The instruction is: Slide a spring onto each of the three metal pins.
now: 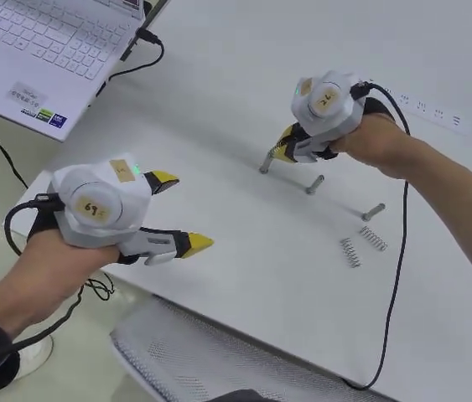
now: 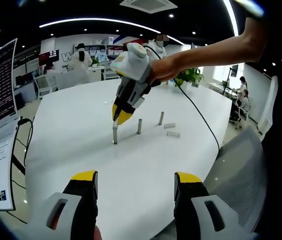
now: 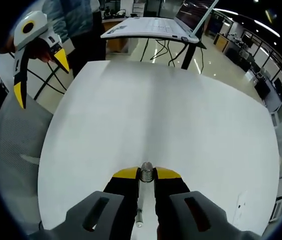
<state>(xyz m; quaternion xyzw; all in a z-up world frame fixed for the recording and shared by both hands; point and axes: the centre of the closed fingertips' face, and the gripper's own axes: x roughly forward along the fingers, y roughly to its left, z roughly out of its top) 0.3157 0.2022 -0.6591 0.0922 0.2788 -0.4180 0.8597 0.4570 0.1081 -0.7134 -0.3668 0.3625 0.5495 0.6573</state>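
Observation:
Three short metal pins stand in a row on the white table [image 1: 219,276]: a left pin [image 1: 266,162], a middle pin [image 1: 314,184] and a right pin [image 1: 373,212]. My right gripper [image 1: 288,152] is shut on a spring [image 3: 147,172] and holds it just over the left pin [image 2: 114,134]. Under its jaws that pin [image 3: 139,217] is seen end-on. Two loose springs [image 1: 373,239] [image 1: 350,252] lie flat near the right pin. My left gripper [image 1: 181,209] hovers open at the table's near-left edge, nothing between its fingers [image 2: 84,176].
An open laptop [image 1: 43,42] with a black cable [image 1: 139,59] sits at the far left. A grey mesh chair [image 1: 210,360] stands below the near edge. A white power strip [image 1: 437,113] lies at the far right. People sit at desks in the background.

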